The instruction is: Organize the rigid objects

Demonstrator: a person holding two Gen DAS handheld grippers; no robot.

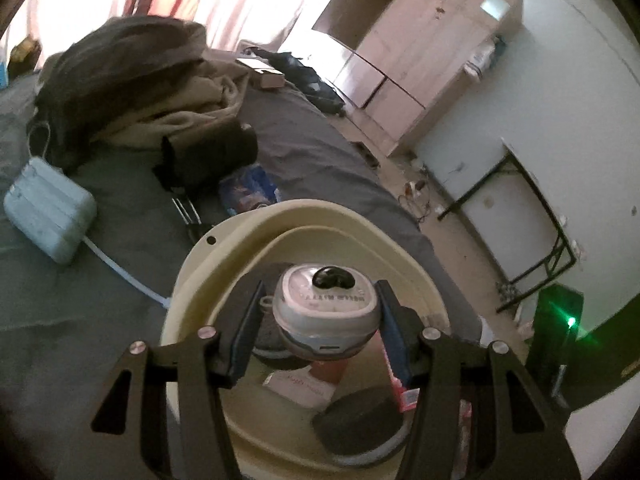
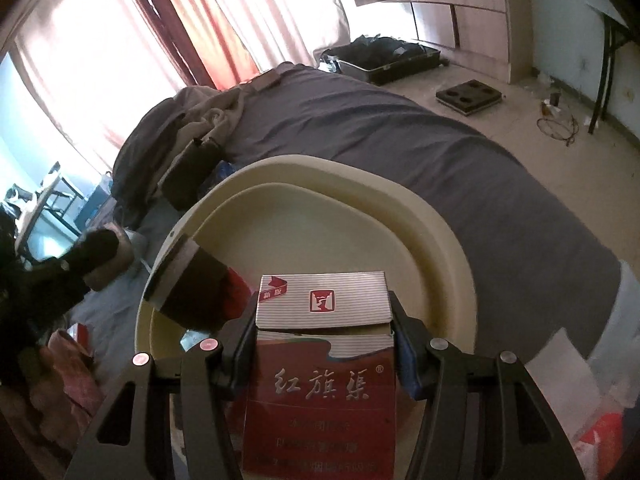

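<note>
My left gripper (image 1: 320, 304) is shut on a small grey-and-white rounded case (image 1: 326, 312) with a black bow on top, held above the cream plastic basin (image 1: 224, 240). Under it in the basin lie a red-and-white box (image 1: 300, 390), a dark round object (image 1: 360, 420) and a pink tube (image 1: 396, 376). My right gripper (image 2: 322, 312) is shut on a red-and-silver striped cigarette box (image 2: 320, 360) with Chinese writing, held over the same basin (image 2: 400, 200). A dark brown object with a silver end (image 2: 192, 288) leans on the basin's left rim.
The basin sits on a bed with a grey sheet (image 1: 80, 320). On the bed lie a pale blue case (image 1: 48, 208), a fork (image 1: 186, 212), a black roll (image 1: 208, 156), a blue packet (image 1: 248, 188) and piled bedding (image 1: 132, 80). A wardrobe (image 1: 420, 52), folding table (image 1: 532, 200) and open suitcase (image 2: 384, 58) stand beyond.
</note>
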